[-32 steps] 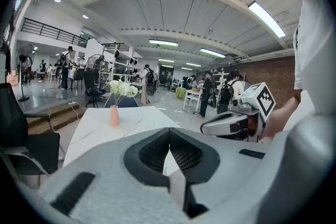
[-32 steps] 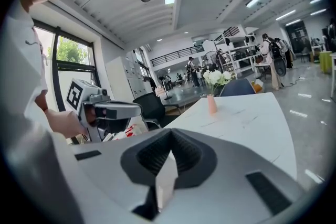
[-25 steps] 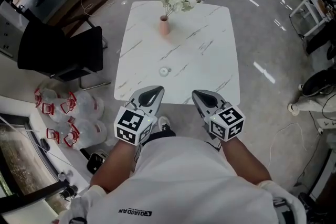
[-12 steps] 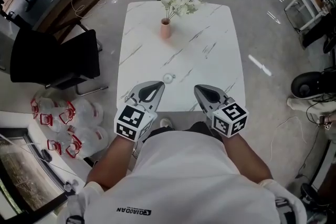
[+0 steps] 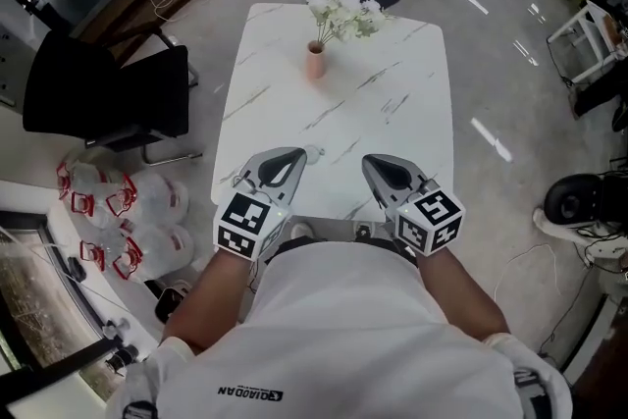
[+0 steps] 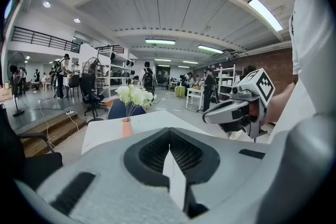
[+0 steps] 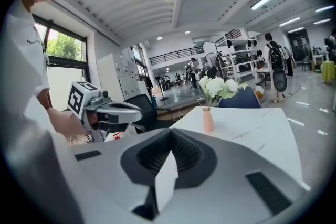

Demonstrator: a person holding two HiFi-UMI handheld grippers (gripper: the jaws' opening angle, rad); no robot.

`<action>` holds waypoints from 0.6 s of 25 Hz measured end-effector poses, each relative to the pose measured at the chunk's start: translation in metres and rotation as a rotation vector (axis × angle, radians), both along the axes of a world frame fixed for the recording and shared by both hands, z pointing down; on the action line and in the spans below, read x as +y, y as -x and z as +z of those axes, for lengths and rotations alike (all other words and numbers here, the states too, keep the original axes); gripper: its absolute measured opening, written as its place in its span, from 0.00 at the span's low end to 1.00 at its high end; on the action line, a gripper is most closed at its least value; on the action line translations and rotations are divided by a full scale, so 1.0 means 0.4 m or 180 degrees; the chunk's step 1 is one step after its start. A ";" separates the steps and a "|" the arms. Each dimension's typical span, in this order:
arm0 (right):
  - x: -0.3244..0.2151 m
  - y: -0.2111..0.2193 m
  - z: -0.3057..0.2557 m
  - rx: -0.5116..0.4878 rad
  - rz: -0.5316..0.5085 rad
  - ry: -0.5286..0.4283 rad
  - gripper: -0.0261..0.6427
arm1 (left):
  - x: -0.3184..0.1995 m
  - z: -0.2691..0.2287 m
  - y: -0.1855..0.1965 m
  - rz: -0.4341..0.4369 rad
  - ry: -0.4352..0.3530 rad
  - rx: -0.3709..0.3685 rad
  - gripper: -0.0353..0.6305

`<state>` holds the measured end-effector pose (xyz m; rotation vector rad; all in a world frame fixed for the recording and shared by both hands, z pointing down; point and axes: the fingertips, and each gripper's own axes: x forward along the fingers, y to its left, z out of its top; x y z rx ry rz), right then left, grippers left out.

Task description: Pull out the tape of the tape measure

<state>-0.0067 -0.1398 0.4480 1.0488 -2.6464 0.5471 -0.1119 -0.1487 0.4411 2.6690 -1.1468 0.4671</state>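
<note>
Over the near edge of the marble table [image 5: 392, 113] we hold left gripper [image 5: 292, 156] and right gripper [image 5: 371, 162] clenched, empty; bare top runs to the pink vase [image 5: 315, 62]. Both have advanced; the tape measure, earlier just ahead, is now hidden.

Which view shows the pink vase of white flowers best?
The right gripper view: the vase stands side-on, whole, upright on the table, blooms clear. The head view shows it small from steeply above, near the table's far end. The left gripper view shows it smaller, also side-on.
</note>
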 end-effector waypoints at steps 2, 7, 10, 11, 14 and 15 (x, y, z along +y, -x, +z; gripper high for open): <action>-0.011 -0.009 -0.002 0.0009 -0.0061 -0.0001 0.05 | -0.011 0.002 -0.006 -0.0063 -0.0017 -0.0045 0.07; -0.032 -0.033 0.012 0.0004 -0.0160 0.0046 0.05 | -0.035 0.006 -0.021 -0.0181 -0.0060 -0.0113 0.07; -0.041 -0.039 0.019 -0.0011 -0.0204 0.0056 0.05 | -0.045 0.004 -0.024 -0.0224 -0.0104 -0.0203 0.07; -0.044 -0.039 0.018 -0.0016 -0.0214 0.0056 0.05 | -0.046 0.006 -0.024 -0.0220 -0.0109 -0.0233 0.07; -0.050 -0.036 0.016 -0.0044 -0.0229 0.0055 0.05 | -0.045 0.010 -0.025 -0.0202 -0.0102 -0.0274 0.07; -0.052 -0.034 0.016 -0.0059 -0.0234 0.0052 0.05 | -0.047 0.011 -0.026 -0.0198 -0.0104 -0.0287 0.07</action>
